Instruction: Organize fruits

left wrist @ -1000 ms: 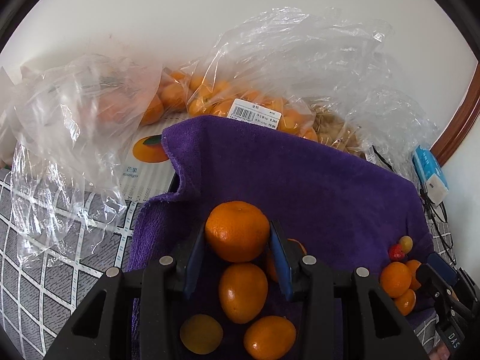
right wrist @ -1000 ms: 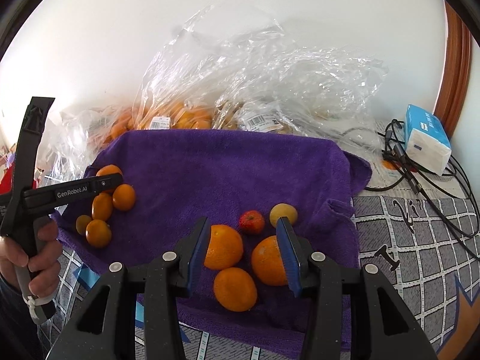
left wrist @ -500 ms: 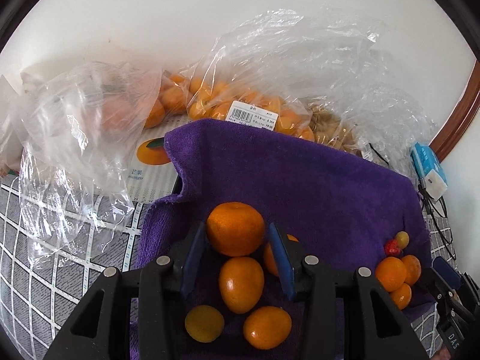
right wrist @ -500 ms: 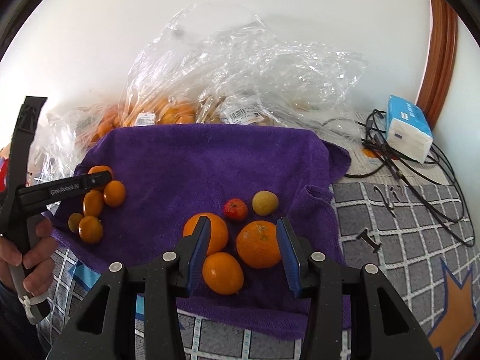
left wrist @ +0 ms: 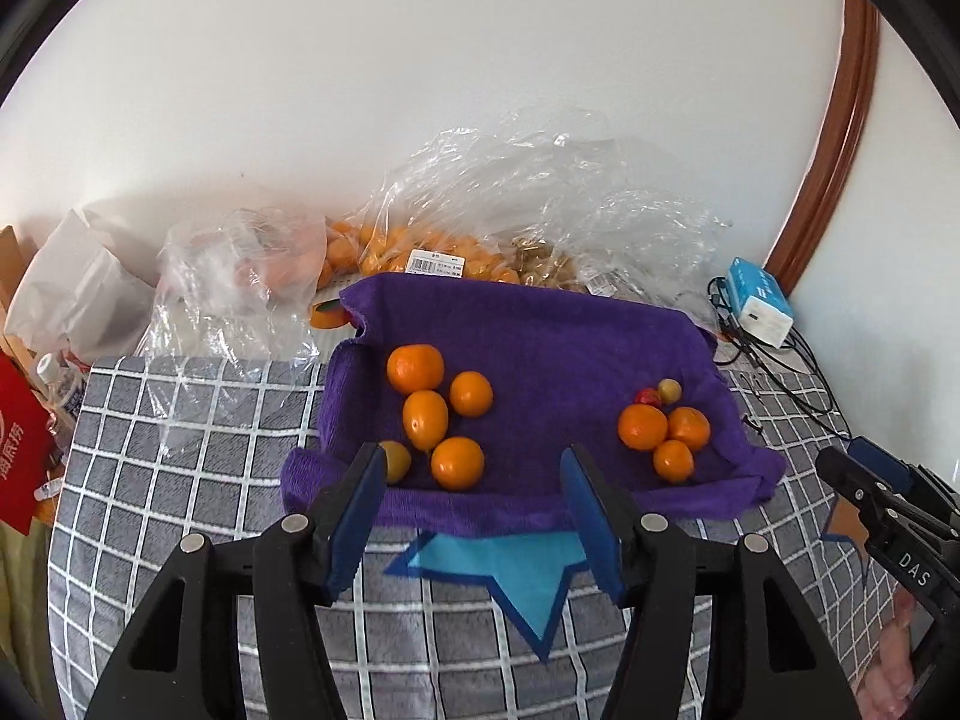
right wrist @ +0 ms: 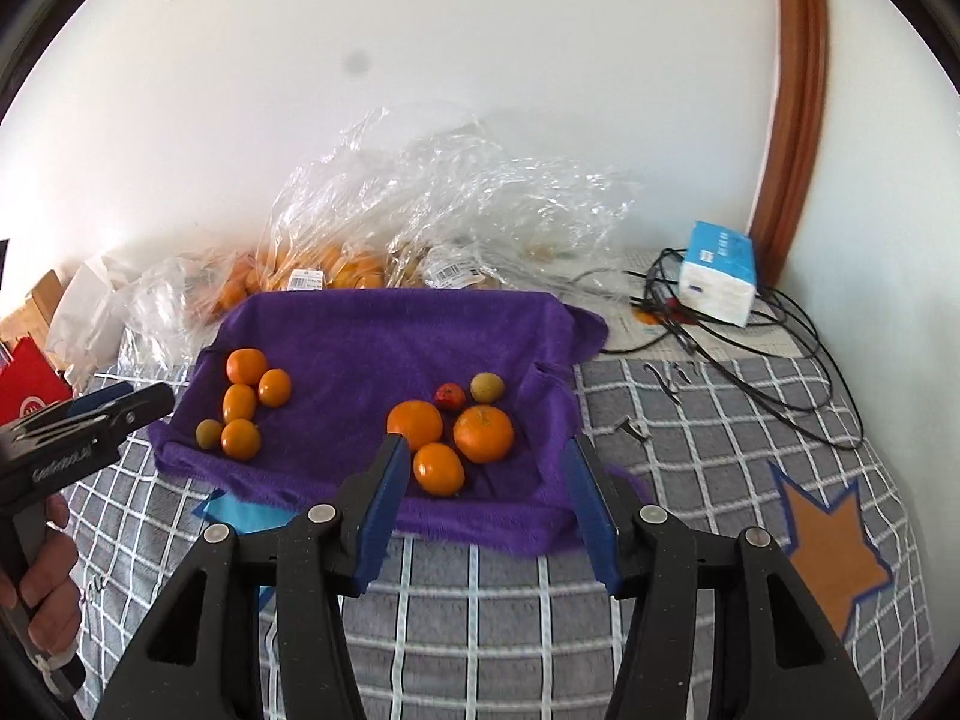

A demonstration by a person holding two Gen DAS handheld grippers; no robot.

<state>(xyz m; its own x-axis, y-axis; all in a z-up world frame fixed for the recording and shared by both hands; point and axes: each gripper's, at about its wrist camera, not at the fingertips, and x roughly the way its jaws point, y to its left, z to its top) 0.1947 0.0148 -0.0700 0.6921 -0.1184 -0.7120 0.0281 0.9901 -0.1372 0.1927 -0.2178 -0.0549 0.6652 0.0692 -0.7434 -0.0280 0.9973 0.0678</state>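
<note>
A purple towel [left wrist: 540,348] [right wrist: 384,336] lies on a grey checked cover. Its left part holds several oranges [left wrist: 415,368] [right wrist: 246,365] and a small yellowish fruit [left wrist: 396,461] [right wrist: 209,433]. On its right part sit three oranges [left wrist: 642,426] [right wrist: 483,433], a small red fruit [left wrist: 648,397] [right wrist: 449,396] and a yellow-green one [left wrist: 669,390] [right wrist: 486,387]. My left gripper [left wrist: 471,468] hangs above the towel's near edge, jaws opening, nothing between them. My right gripper [right wrist: 483,462] hovers near the right group, jaws opening and empty. Each gripper's body also shows at the edge of the other's view.
Clear plastic bags of oranges [left wrist: 420,252] [right wrist: 324,264] crowd the wall behind the towel. A blue-white box [left wrist: 759,303] [right wrist: 717,282] and black cables [right wrist: 780,354] lie at the right. A red packet [left wrist: 18,444] is at the left edge. A hand [right wrist: 42,576] holds the left gripper.
Both grippers have pulled back and up from the towel and their jaws have spread wider. The orange between the left jaws has been let go and stays on the towel.
</note>
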